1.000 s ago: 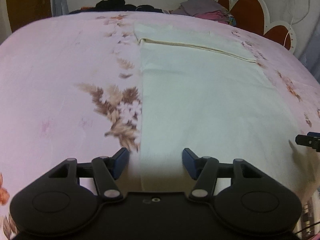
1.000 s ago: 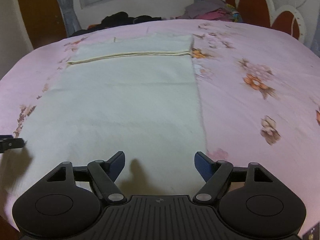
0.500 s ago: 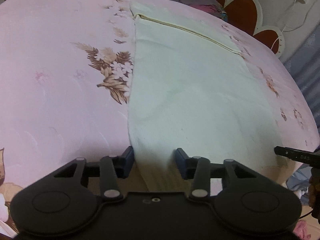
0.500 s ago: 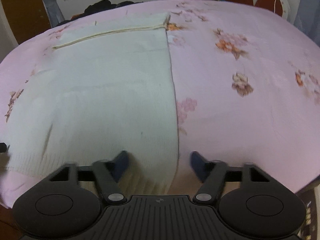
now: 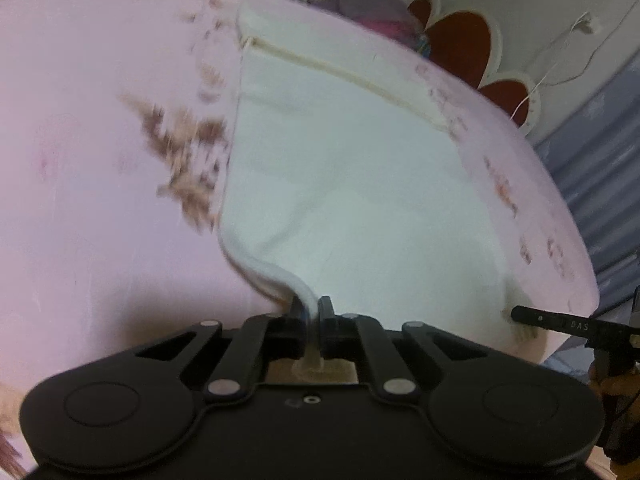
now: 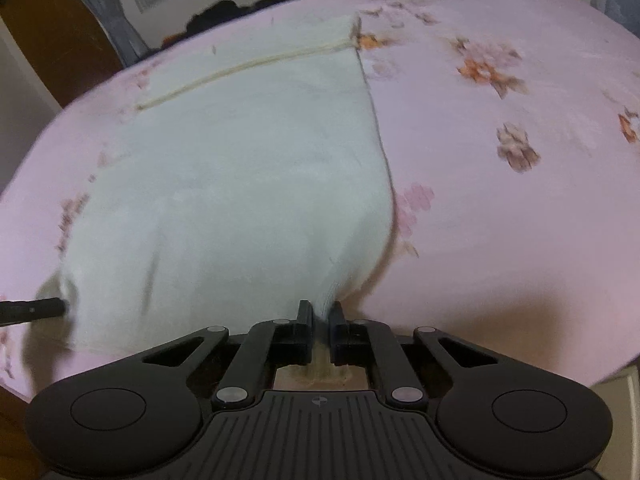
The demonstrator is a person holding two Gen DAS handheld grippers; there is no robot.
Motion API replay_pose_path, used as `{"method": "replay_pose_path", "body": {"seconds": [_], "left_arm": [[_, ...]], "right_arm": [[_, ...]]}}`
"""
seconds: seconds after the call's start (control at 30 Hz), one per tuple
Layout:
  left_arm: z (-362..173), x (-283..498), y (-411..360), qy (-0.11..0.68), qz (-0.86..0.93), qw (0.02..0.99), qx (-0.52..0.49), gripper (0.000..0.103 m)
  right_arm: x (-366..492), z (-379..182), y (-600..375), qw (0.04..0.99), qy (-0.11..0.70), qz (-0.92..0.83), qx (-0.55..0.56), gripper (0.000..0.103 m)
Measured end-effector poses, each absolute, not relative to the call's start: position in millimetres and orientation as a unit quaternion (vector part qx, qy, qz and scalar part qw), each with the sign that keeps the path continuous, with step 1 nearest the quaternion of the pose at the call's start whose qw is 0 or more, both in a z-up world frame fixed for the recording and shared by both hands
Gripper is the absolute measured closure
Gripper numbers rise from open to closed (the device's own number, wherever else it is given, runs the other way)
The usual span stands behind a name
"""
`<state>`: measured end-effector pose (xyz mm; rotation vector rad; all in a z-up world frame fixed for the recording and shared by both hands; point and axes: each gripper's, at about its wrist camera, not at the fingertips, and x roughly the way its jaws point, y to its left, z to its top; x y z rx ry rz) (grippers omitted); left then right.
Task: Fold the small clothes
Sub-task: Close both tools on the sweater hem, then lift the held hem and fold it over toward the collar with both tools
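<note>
A cream knitted garment (image 5: 360, 184) lies flat on the pink floral bed sheet (image 5: 100, 160), with a folded seam across its far end. My left gripper (image 5: 312, 308) is shut on the garment's near left corner, which lifts off the sheet. My right gripper (image 6: 320, 312) is shut on the near right corner of the garment (image 6: 240, 184). The right gripper's finger tip shows at the right edge of the left wrist view (image 5: 560, 322). The left gripper's tip shows at the left edge of the right wrist view (image 6: 32, 310).
A heap of clothes (image 5: 380, 12) lies at the far end of the bed. A red and white scalloped headboard (image 5: 472, 44) stands behind it. A window and grey curtain (image 6: 120, 20) are on the far wall. The bed's near edge is just below the grippers.
Both grippers moved down to the garment's near edge and closed on its two corners. The near edge is now pinched and lifted slightly.
</note>
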<state>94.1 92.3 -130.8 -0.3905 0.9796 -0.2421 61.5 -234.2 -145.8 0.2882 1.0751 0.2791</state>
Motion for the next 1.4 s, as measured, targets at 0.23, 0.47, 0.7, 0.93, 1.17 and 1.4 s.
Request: {"method": "replay_pose_path", "body": {"seconds": [0.23, 0.47, 0.7, 0.93, 1.17, 1.4], "left_arm": [[-96, 139, 98, 0.407, -0.119, 0.882, -0.203, 0.098], [-79, 212, 99, 0.365, -0.107, 0.901, -0.206, 0.098], [-80, 300, 105, 0.342, -0.082, 0.911, -0.218, 0.099], [-95, 377, 109, 0.343, -0.056, 0.910, -0.225, 0.099], [-119, 434, 112, 0.365, -0.020, 0.905, -0.216, 0.099], [-137, 471, 112, 0.387, 0.011, 0.898, -0.210, 0.078]], "right_arm": [[101, -114, -239, 0.861, 0.454, 0.149, 0.174, 0.096], [185, -102, -252, 0.875, 0.402, 0.144, 0.228, 0.096], [290, -103, -250, 0.877, 0.380, 0.144, 0.258, 0.096], [382, -132, -247, 0.866, 0.394, 0.133, 0.277, 0.096], [442, -176, -255, 0.839, 0.424, 0.103, 0.325, 0.096], [473, -195, -255, 0.835, 0.429, 0.082, 0.336, 0.095]]}}
